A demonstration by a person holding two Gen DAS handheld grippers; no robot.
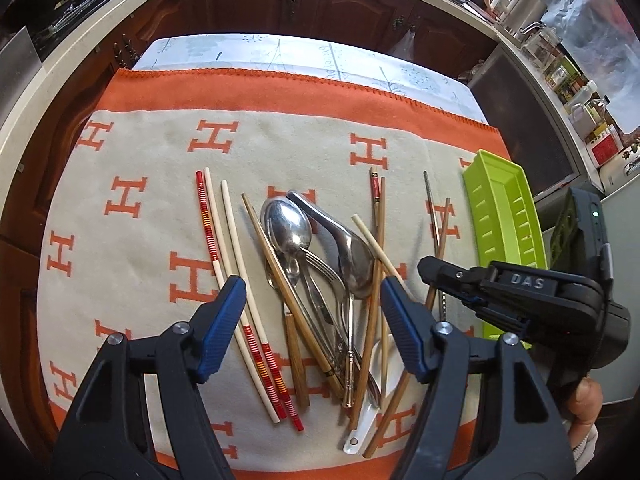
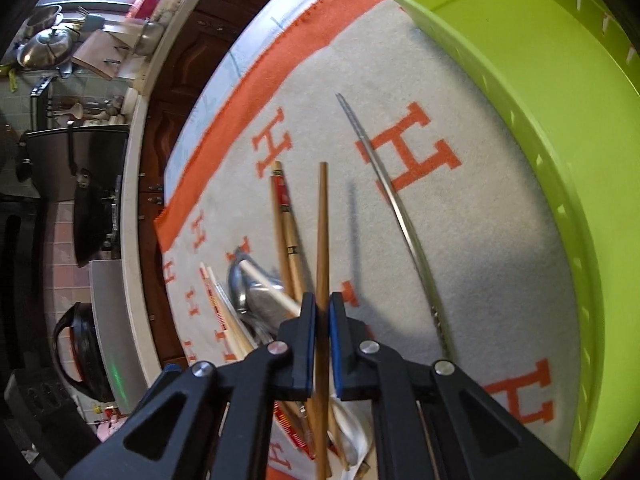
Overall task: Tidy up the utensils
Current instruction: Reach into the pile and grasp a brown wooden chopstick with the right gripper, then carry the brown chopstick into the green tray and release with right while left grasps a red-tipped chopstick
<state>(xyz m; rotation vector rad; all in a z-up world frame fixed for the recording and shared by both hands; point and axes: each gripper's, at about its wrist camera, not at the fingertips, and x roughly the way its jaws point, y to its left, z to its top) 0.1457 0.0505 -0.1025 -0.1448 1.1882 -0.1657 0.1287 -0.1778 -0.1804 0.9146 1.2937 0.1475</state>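
A pale countertop (image 1: 80, 46) curved from 9 to 2 o'clock above dark wooden cabinet doors (image 1: 256, 0); the table (image 1: 280, 50) wore a floral sheet under an orange-bordered blanket (image 1: 248, 88), daylight at 2 o'clock

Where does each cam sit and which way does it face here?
Left wrist: on the left gripper, tilted down at the utensil pile; jaws open over it; right gripper and a thumb show at right.
Right wrist: on the right gripper, looking along the brown chopstick it clamps, green tray beside.
Shared: green tray, H-patterned cloth, pile, metal chopstick.
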